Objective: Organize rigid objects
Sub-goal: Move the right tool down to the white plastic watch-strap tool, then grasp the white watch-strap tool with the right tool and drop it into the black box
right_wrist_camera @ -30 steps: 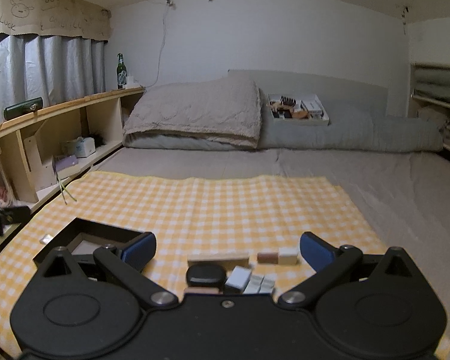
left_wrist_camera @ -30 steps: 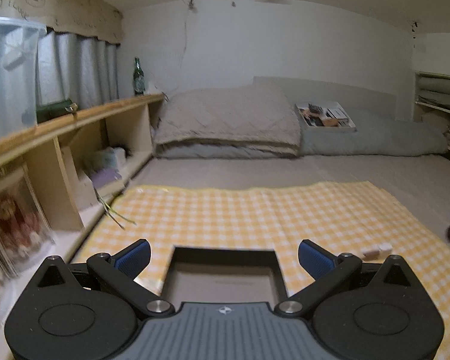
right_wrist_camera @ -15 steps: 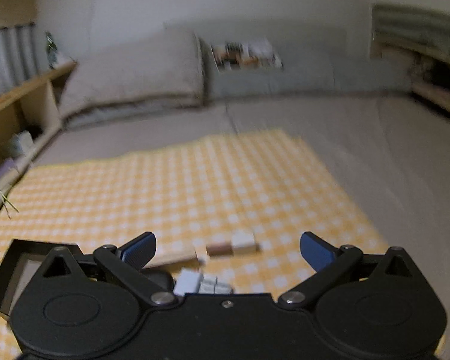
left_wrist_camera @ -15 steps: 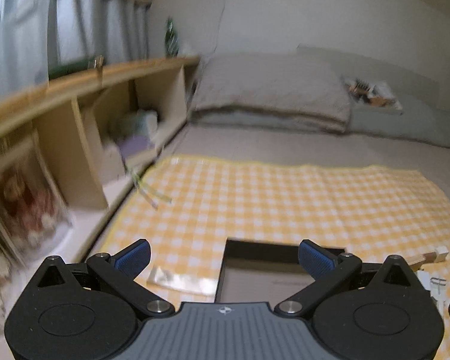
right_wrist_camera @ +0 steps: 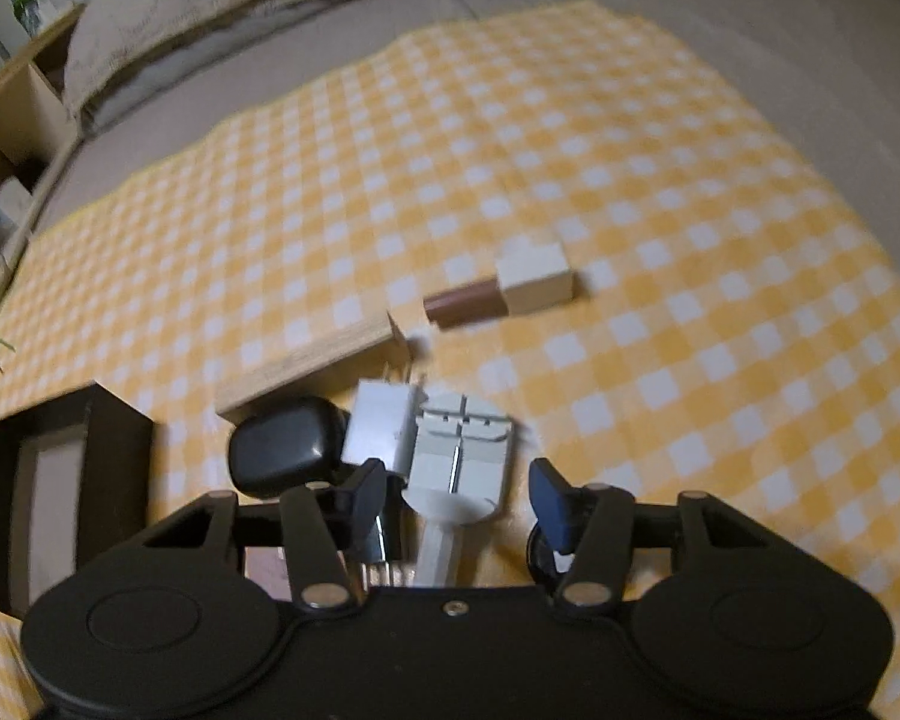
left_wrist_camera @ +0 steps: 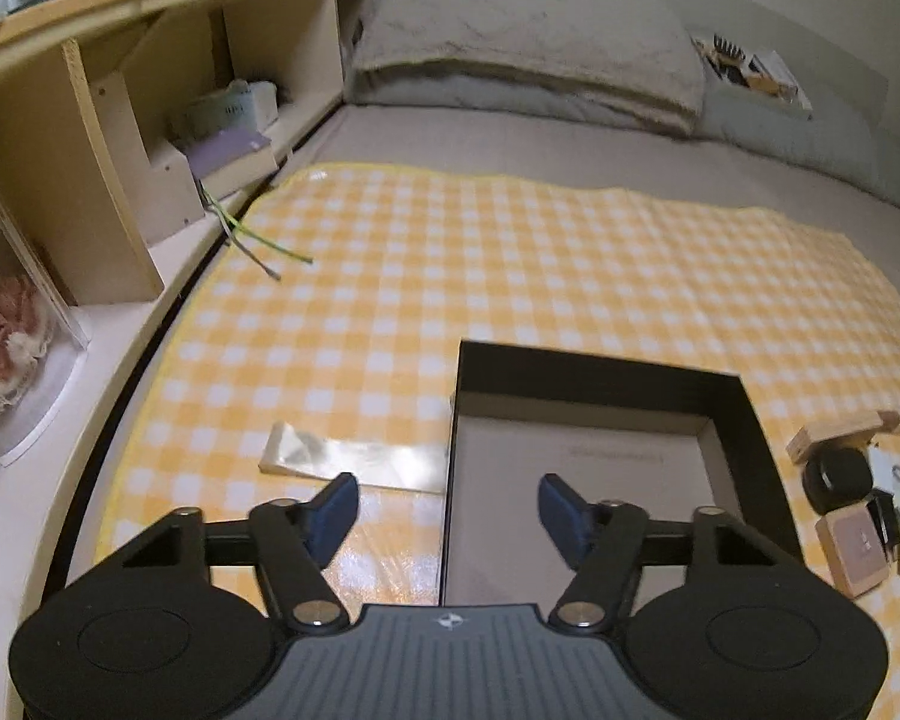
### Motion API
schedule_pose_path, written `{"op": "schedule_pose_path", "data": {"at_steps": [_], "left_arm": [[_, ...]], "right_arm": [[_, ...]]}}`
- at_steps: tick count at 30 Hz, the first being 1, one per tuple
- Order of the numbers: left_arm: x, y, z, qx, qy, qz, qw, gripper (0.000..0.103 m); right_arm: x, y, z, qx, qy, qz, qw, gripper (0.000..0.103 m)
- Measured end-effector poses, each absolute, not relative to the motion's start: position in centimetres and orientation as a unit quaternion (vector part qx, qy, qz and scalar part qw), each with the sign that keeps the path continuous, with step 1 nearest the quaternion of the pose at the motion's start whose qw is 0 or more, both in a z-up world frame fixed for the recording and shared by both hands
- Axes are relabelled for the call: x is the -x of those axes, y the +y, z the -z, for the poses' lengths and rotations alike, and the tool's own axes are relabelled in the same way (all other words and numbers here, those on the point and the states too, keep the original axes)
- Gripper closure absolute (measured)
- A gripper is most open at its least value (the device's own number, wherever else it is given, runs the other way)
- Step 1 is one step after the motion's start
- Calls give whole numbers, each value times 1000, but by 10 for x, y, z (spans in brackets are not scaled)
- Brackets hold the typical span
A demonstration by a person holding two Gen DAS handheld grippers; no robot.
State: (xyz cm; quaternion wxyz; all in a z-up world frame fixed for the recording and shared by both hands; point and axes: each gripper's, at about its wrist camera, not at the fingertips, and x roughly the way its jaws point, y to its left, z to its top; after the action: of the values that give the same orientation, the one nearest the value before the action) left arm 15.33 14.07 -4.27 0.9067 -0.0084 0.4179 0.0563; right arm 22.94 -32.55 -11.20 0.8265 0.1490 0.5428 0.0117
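Right gripper (right_wrist_camera: 457, 501) is spread above the white tool (right_wrist_camera: 459, 450); left gripper (left_wrist_camera: 448, 510), also spread, straddles the box (left_wrist_camera: 600, 384) wall.

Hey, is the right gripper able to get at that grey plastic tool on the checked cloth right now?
Probably yes. The right gripper is open and sits right above the grey plastic tool, nothing covering it. The white block touches its left side, so that finger has little room.
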Motion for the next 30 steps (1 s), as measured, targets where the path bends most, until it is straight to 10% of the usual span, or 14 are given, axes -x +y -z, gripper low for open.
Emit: {"op": "schedule_pose_path", "data": {"at_steps": [30], "left_arm": [[-182, 145, 86, -18, 490, -67, 869, 87]], "right_arm": [[-241, -305, 119, -69, 539, -1, 840, 54]]}}
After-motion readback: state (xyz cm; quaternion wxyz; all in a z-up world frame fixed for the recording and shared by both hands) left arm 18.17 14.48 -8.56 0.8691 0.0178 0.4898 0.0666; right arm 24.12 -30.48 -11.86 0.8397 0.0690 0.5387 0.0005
